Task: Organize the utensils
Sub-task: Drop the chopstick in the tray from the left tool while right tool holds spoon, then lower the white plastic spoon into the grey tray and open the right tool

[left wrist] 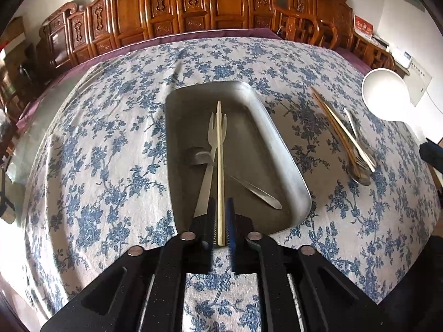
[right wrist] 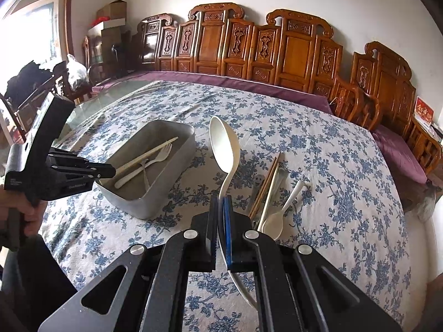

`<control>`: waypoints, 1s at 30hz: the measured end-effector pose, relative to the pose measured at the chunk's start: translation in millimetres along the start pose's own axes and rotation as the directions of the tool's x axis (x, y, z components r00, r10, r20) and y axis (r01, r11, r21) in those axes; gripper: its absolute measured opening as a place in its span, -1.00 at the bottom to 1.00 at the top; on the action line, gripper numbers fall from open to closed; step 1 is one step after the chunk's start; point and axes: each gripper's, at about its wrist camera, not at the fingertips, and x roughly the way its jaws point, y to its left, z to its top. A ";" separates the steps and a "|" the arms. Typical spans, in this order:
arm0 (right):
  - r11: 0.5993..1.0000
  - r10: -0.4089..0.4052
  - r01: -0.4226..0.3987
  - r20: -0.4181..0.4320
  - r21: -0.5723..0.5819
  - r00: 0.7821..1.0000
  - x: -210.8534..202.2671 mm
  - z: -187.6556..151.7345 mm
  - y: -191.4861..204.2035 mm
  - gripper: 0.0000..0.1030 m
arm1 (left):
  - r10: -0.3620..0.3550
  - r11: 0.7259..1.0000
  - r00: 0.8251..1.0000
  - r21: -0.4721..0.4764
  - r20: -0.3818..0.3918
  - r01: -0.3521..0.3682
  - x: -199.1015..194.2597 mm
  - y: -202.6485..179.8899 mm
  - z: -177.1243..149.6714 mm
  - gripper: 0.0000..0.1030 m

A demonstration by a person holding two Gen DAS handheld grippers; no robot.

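Observation:
My left gripper (left wrist: 220,203) points down into the near end of a metal tray (left wrist: 279,141). A pale chopstick (left wrist: 219,144) runs between its fingers, which stand slightly apart from it; its far end rests on a pale fork (left wrist: 213,130) in the tray. A metal spoon (left wrist: 259,192) also lies there. My right gripper (right wrist: 220,203) is shut on the handle of a large white spoon (right wrist: 224,144), held up above the cloth, right of the tray (right wrist: 166,178). The left gripper (right wrist: 109,172) shows at the tray's near left corner.
A pile of loose utensils (right wrist: 270,193), brown chopsticks, white spoons and a fork, lies on the floral tablecloth (right wrist: 332,166) right of the tray. Carved wooden chairs (right wrist: 293,47) and purple cushions line the far side. A hand (right wrist: 30,215) holds the left gripper.

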 end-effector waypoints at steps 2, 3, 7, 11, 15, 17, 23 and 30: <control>1.000 0.004 -0.004 -0.001 -0.006 1.000 -0.9 2.8 5.3 -0.89 | 0.004 1.000 1.000 -0.005 0.019 -0.004 -8.9 4.0 -0.8 -0.31; 1.000 0.006 -0.006 -0.001 -0.007 1.000 -1.1 3.6 7.4 -0.89 | 0.003 1.000 1.000 -0.009 0.031 -0.003 -14.3 6.5 -1.5 -0.30; 1.000 0.020 -0.020 -0.002 -0.020 1.000 1.0 11.0 21.3 -0.89 | 0.003 0.999 0.998 -0.037 0.058 -0.001 -34.2 17.4 -5.7 -0.29; 0.999 0.048 -0.048 -0.004 -0.026 0.999 8.7 21.4 36.4 -0.89 | 0.011 0.998 0.995 -0.057 0.097 -0.005 -57.1 27.8 -14.1 -0.11; 0.997 0.079 -0.079 -0.011 -0.021 0.997 21.8 31.8 52.0 -0.89 | 0.031 0.997 0.990 -0.073 0.140 -0.021 -73.7 36.3 -20.9 -0.01; 0.996 0.092 -0.092 -0.023 -0.015 0.995 30.4 36.8 59.2 -0.89 | 0.029 0.996 0.988 -0.087 0.151 -0.016 -77.3 41.4 -23.0 0.14; 0.993 0.119 -0.120 -0.061 -0.001 0.991 59.1 50.8 77.3 -0.89 | 0.062 0.994 0.983 -0.101 0.171 -0.045 -77.9 53.6 -28.6 0.58; 0.987 0.160 -0.158 -0.120 0.031 0.980 98.8 59.9 95.0 -0.89 | 0.073 0.989 0.986 -0.141 0.147 -0.052 -70.8 72.5 -33.6 0.59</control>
